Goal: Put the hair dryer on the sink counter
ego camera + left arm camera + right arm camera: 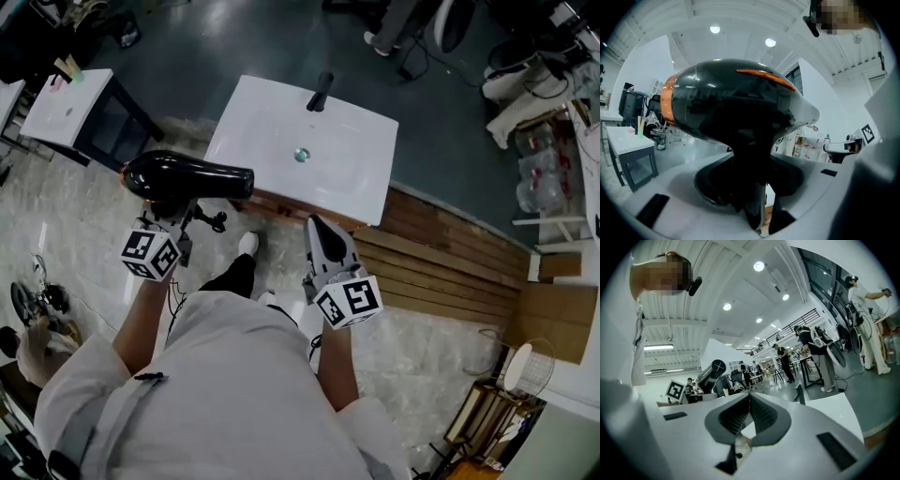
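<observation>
In the head view a black hair dryer [187,177] with a copper ring at its back end hangs level over the floor, nozzle toward the white sink counter [356,178]. My left gripper [175,214] is shut on its handle. In the left gripper view the hair dryer [731,108] fills the frame, its handle clamped in my left gripper [751,190]. My right gripper [320,228] is shut and holds nothing, close to the counter's near edge. In the right gripper view my right gripper [749,397] has its pads together, and the hair dryer [710,372] shows at the left.
The counter carries a black faucet [321,91] and a basin drain [301,155]. A small white table [67,105] stands to the left. Wooden planks [450,267] lie to the right of the counter. Several people [810,348] stand far off.
</observation>
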